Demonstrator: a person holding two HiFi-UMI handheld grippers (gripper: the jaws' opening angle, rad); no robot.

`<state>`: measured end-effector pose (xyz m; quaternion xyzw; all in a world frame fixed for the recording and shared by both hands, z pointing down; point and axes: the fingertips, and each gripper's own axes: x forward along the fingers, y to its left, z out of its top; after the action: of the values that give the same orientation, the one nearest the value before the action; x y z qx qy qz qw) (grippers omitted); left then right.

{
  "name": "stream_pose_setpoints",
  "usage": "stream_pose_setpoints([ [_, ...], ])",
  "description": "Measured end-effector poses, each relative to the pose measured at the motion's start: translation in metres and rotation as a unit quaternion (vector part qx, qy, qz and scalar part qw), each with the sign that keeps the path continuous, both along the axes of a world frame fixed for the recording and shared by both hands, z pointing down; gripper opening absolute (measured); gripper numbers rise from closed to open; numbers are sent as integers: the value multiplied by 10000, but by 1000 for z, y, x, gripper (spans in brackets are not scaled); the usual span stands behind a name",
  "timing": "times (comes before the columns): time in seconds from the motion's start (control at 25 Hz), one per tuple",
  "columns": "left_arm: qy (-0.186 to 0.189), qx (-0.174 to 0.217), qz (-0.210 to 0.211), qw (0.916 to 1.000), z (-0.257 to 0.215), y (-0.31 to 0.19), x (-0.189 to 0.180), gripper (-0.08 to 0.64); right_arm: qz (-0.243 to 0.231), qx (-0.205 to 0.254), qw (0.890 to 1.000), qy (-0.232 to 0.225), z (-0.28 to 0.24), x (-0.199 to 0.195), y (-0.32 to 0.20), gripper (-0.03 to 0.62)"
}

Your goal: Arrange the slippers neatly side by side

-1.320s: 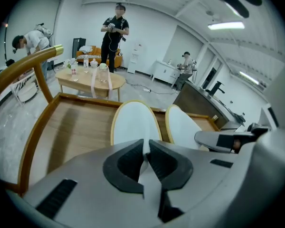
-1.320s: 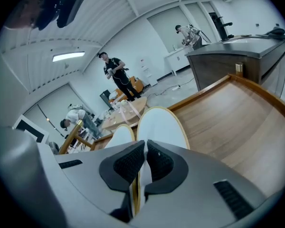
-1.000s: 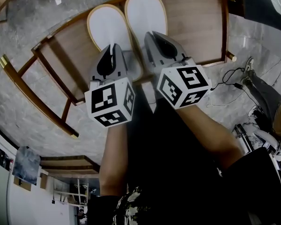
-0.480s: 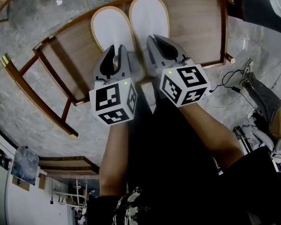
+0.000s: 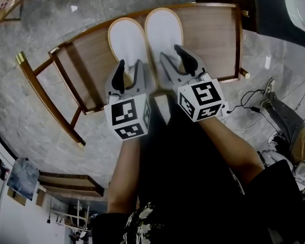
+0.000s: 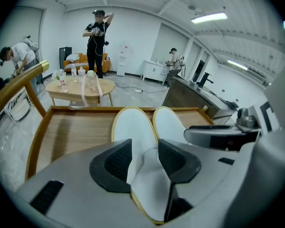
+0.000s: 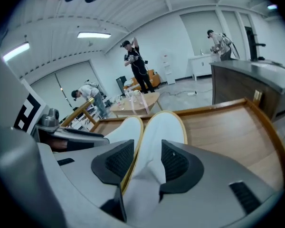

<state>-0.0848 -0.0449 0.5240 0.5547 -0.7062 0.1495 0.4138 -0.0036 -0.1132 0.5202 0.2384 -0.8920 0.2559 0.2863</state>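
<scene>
Two white slippers with tan rims lie side by side, toes away from me, on a wooden tray-topped table [image 5: 213, 29]. The left slipper [image 5: 126, 38] [image 6: 133, 129] has its heel between my left gripper's [image 5: 128, 71] [image 6: 145, 158] jaws. They have just been opening and now stand apart, with the soft heel loose between the pads. The right slipper [image 5: 164, 30] [image 7: 162, 127] lies the same way inside my right gripper [image 5: 179, 58] [image 7: 147, 161], whose jaws have also just been opening and no longer pinch the heel. The two grippers hang close together at the table's near edge.
The table has a raised wooden rim [image 6: 38, 137] and gold-capped legs [image 5: 20, 58], and stands on a marble floor. Cables [image 5: 246, 93] trail at the right. Beyond are a round table with bottles [image 6: 80, 87], a dark counter [image 6: 194, 96] and several people.
Both grippers' jaws have spread wide from a narrow pinch on the slipper heels. The slippers stay flat on the table. The head view has shifted slightly.
</scene>
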Motion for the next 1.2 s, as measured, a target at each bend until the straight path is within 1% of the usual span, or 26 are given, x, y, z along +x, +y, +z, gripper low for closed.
stream_pose_setpoints([
  [0.08, -221, -15, -19, 9998, -9, 6, -2, 166, -153, 224, 9996, -68, -15, 2, -5, 155],
  [0.16, -373, -73, -56, 9993, -23, 19, 1, 159, -272, 271, 9991, -195, -32, 8, -5, 155],
  [0.24, -525, -87, -180, 9984, -41, 32, 3, 139, -443, 330, 9975, -437, -54, 13, -4, 150],
  [0.28, -631, -31, -276, 9976, -51, 37, 4, 121, -553, 400, 9961, -560, -66, 15, -5, 112],
  [0.32, -753, 66, -379, 9964, -64, 39, 5, 103, -661, 477, 9945, -650, -79, 18, -7, 70],
  [0.4, -967, 350, -533, 9933, -90, 38, 11, 15, -825, 549, 9921, -774, -102, 28, -11, 6],
  [0.48, -1059, 725, -551, 9902, -113, 28, 13, 3, -878, 561, 9902, -934, -117, 32, -16, -2],
  [0.56, -1089, 1091, -544, 9866, -132, 17, 10, 3, -789, 589, 9894, -1070, -128, 36, -20, -2],
  [0.64, -1135, 1352, -523, 9829, -152, 12, 9, 3, -655, 573, 9886, -1228, -144, 45, -18, -2],
  [0.72, -1294, 1571, -420, 9782, -175, 11, 4, 3, -568, 654, 9871, -1347, -165, 54, -11, -2],
  [0.84, -1660, 1908, -329, 9669, -218, 23, -14, 3, -602, 1101, 9815, -1449, -200, 58, 2, -2],
  [0.96, -2082, 2147, -403, 9534, -259, 49, -36, 3, -689, 1708, 9695, -1616, -238, 52, 13, -2],
  [1.0, -2238, 2228, -414, 9479, -273, 57, -41, 3, -690, 1899, 9648, -1685, -251, 51, 16, -2],
  [1.08, -2591, 2414, -384, 9344, -299, 71, -47, 3, -626, 2228, 9556, -1823, -276, 50, 18, -2],
  [1.16, -2884, 2564, -358, 9218, -319, 82, -48, 3, -521, 2366, 9510, -1921, -292, 49, 20, -2],
  [1.2, -2945, 2628, -372, 9181, -326, 88, -47, 3, -492, 2374, 9498, -1976, -297, 49, 23, -2],
])
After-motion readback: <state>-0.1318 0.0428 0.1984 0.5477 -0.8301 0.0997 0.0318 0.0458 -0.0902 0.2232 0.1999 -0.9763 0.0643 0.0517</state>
